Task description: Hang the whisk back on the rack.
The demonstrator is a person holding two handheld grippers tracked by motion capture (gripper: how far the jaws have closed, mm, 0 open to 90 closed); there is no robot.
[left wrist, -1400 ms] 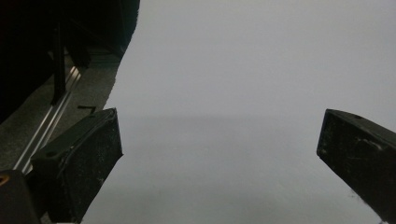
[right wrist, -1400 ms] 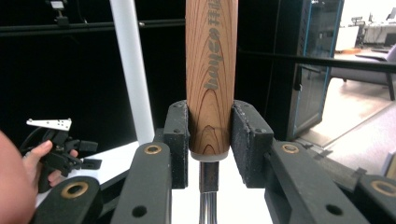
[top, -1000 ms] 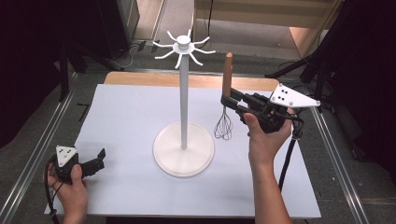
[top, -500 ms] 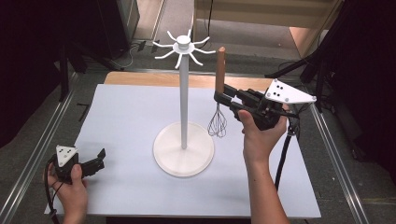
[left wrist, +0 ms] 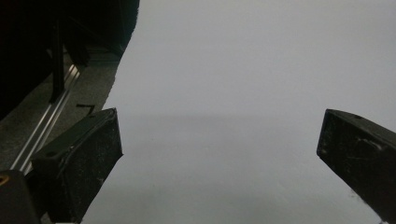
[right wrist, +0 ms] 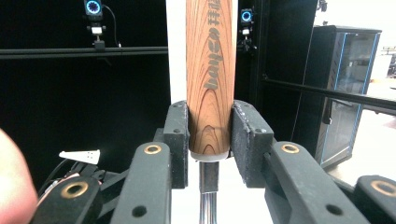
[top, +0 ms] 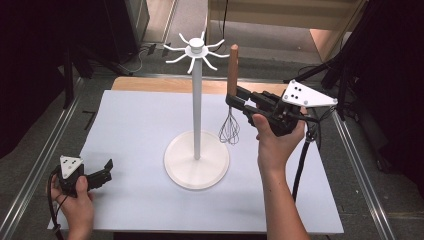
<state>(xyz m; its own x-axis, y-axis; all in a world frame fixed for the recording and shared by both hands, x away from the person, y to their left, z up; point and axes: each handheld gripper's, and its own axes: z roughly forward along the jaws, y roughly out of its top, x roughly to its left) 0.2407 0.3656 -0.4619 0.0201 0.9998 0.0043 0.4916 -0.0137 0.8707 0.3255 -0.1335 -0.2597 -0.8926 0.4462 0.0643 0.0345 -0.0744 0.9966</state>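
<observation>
Wooden-handled whisk [top: 231,95] hangs upright, clamped at its handle base by the right hand-held gripper [top: 236,98], just right of the white hook stand [top: 196,107]. Left hand-held gripper [top: 102,171] rests released on the table [top: 130,125], well apart.

The whisk [top: 230,100] has a smooth, varnished wooden handle with clear grain and printed lettering, a pale collar beneath it, and thin shiny metal wires. Beside it, the stand [top: 196,125] looks like matt white plastic or painted metal. Under the stand, the table [top: 130,125] wears a matt, smooth pale-grey sheet.
</observation>
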